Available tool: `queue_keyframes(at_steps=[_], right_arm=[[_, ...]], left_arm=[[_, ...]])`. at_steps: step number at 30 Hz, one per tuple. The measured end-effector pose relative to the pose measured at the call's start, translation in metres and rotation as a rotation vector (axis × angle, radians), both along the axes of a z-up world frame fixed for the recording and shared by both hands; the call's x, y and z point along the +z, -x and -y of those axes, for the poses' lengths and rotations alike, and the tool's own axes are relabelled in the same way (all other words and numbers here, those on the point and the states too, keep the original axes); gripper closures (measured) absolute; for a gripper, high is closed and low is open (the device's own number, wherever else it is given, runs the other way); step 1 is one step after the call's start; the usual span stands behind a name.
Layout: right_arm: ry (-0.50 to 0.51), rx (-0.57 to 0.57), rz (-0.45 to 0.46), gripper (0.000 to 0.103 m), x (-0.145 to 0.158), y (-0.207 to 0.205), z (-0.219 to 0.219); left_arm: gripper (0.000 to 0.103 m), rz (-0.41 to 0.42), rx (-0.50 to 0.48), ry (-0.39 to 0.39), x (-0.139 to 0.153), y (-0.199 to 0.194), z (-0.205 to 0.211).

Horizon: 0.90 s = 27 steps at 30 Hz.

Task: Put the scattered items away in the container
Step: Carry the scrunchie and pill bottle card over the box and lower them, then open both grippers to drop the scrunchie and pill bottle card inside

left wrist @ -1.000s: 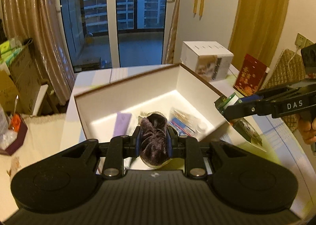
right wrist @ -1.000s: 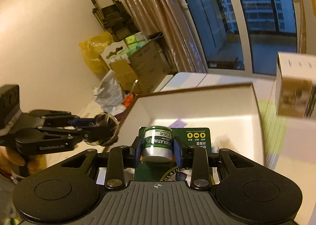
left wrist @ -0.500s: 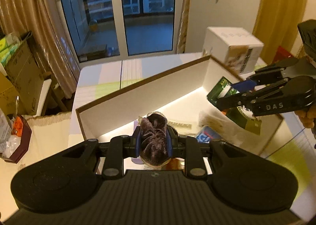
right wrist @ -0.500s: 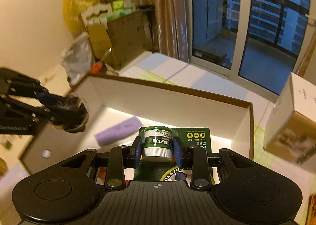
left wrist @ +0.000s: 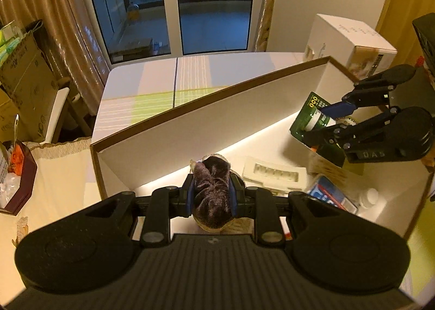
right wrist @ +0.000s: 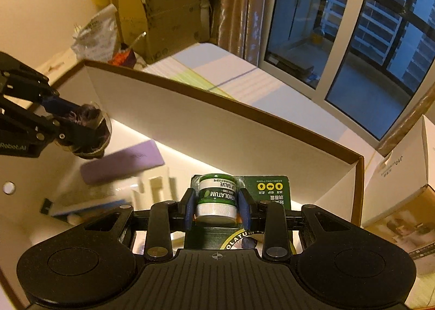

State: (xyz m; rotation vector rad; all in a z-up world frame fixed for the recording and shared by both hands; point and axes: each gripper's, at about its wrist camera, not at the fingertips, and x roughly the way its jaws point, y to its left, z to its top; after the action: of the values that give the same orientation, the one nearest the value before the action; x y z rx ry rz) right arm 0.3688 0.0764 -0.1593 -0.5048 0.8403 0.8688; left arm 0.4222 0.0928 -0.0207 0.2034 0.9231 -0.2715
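Note:
A white box with a brown rim (left wrist: 217,125) lies open on the table. My left gripper (left wrist: 211,197) is shut on a dark purple velvet bundle in clear wrap (left wrist: 212,187) and hangs over the box's left part. My right gripper (right wrist: 216,205) is shut on a green lip salve jar (right wrist: 216,193) fixed to a green card, over the box's right part. In the left wrist view the right gripper (left wrist: 323,122) and the salve pack (left wrist: 303,116) show at the right. In the right wrist view the left gripper (right wrist: 78,125) is at the left.
Inside the box lie a purple flat pack (right wrist: 122,165), a white moulded tray (left wrist: 274,174), a blue packet (left wrist: 331,193) and a small white bottle (left wrist: 368,197). A white carton (left wrist: 350,40) stands behind the box. Cardboard boxes (left wrist: 21,86) stand left of the table.
Both grippers have moved forward and down over the box interior, each still holding its item. The right gripper has rolled and the box's far wall now fills more of both views.

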Motion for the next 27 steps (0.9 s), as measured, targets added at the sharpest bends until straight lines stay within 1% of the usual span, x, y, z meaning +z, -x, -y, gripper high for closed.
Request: queue_keyframes(at_steps=[2,3,4,5,6,10,17,18,20,21,22,24,25,27], right_arm=[[0.008,0.002,0.026,0.066,-0.001,0.0,0.0],[0.001,0.011,0.027,0.063,-0.001,0.001,0.001],[-0.008,0.016,0.022,0.036,-0.001,0.001,0.001],[-0.022,0.009,0.031,0.019,0.0,0.002,0.003],[-0.038,0.007,0.042,0.019,0.001,0.003,0.004],[-0.054,0.023,0.027,0.019,0.005,0.008,0.007],[-0.057,0.022,0.002,0.019,0.01,0.013,0.01],[-0.056,0.023,-0.003,0.019,0.011,0.015,0.012],[-0.053,0.028,-0.014,0.019,0.012,0.018,0.015],[-0.055,0.03,-0.014,0.019,0.013,0.02,0.016],[-0.055,0.034,-0.016,0.018,0.014,0.021,0.016],[-0.052,0.036,-0.021,0.009,0.016,0.023,0.017],[-0.054,0.035,-0.016,0.003,0.018,0.024,0.018],[-0.067,0.052,-0.02,0.002,0.023,0.028,0.019]], left_arm=[[0.083,-0.007,0.003,-0.006,-0.005,-0.005,0.001],[0.083,-0.009,0.006,-0.008,-0.007,-0.007,0.001],[0.083,-0.011,0.009,-0.009,-0.009,-0.008,0.0],[0.083,-0.013,0.01,-0.009,-0.011,-0.009,0.0],[0.083,-0.014,0.011,-0.009,-0.012,-0.01,0.0],[0.083,-0.018,0.012,-0.018,-0.016,-0.011,0.0],[0.082,-0.019,0.015,-0.023,-0.018,-0.014,0.003],[0.081,-0.019,0.017,-0.024,-0.018,-0.014,0.003],[0.073,-0.016,0.025,-0.026,-0.019,-0.015,0.004],[0.058,-0.013,0.037,-0.027,-0.018,-0.015,0.003],[0.048,-0.008,0.048,-0.029,-0.017,-0.015,0.003],[0.046,0.004,0.049,-0.035,-0.015,-0.013,0.003],[0.042,0.004,0.047,-0.038,-0.014,-0.013,0.003],[0.037,0.009,0.054,-0.037,-0.012,-0.012,0.002]])
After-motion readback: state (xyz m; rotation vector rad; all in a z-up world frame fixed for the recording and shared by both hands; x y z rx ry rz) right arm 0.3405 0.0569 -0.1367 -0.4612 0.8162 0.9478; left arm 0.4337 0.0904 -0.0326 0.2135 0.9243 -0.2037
